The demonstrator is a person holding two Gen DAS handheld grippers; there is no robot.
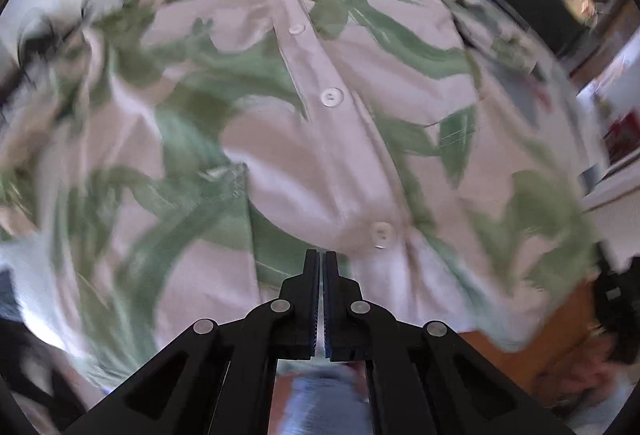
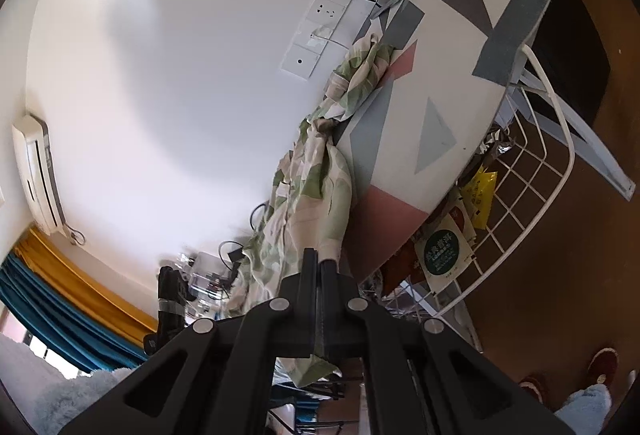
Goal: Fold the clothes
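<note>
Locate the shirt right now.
In the right wrist view the shirt hangs off the left edge of the ironing board, stretched down to the right tongs, which are shut on it. In the left wrist view it fills the frame.
</note>
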